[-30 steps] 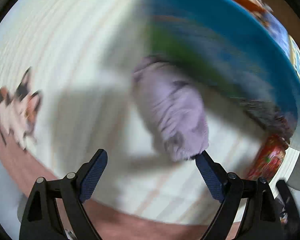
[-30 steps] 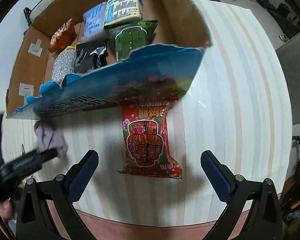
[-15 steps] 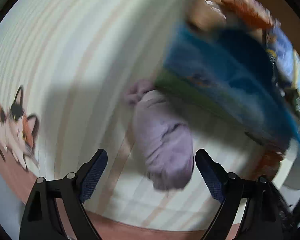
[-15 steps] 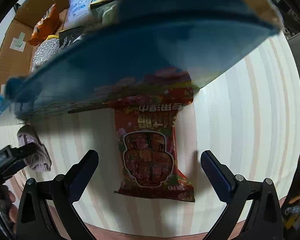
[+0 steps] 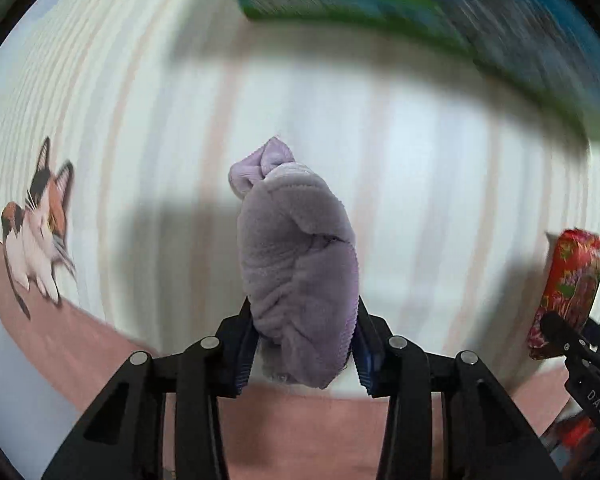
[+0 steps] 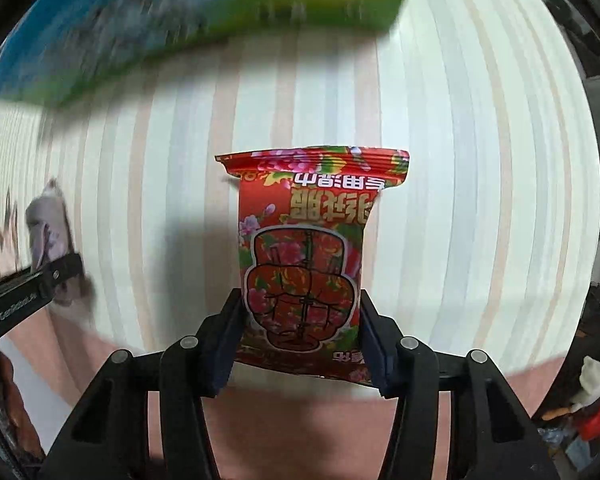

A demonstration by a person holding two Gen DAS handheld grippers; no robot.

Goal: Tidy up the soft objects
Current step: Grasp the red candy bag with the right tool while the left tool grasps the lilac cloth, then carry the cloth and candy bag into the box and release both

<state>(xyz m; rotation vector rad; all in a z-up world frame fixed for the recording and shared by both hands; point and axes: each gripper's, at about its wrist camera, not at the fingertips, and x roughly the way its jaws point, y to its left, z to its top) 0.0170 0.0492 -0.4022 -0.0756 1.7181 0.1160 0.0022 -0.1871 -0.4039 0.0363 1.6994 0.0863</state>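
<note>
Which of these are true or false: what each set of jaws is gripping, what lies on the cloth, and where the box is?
1. The left gripper is shut on a fuzzy lilac rolled cloth. True.
2. The right gripper is open and holds nothing. False: its jaws are closed on a red flowered plastic snack packet.
3. A calico cat picture is printed on the striped cream tablecloth. True.
4. The blue and green cardboard box sits behind the grippers, out of view. False: it lies ahead of both, at the top of each view, blurred.
5. Both grippers grip the same item. False: each grips its own.
</note>
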